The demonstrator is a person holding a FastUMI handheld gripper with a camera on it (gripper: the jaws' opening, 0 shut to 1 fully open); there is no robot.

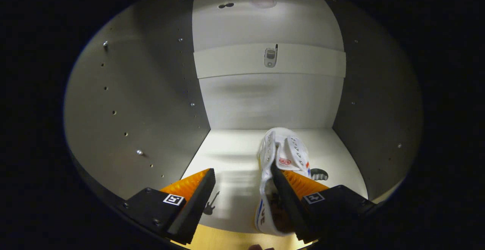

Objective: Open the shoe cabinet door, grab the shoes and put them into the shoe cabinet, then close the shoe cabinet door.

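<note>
While the smooth pale panels of the shoe cabinet (265, 102) fill the centre of the frame, a white lace-up shoe (278, 159) lies on its floor at lower centre-right; the gripper (242, 200) stands wide open, its right finger touching the shoe's collar.

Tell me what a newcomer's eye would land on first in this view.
First, the white high-top shoe standing on the pale cabinet floor, toe toward the back wall. The hand-held gripper is open, one finger reaching into the shoe's opening and the other off to the side over bare floor. Next, the white crosspiece on the back wall, with a small phone sticker at its middle.
</note>
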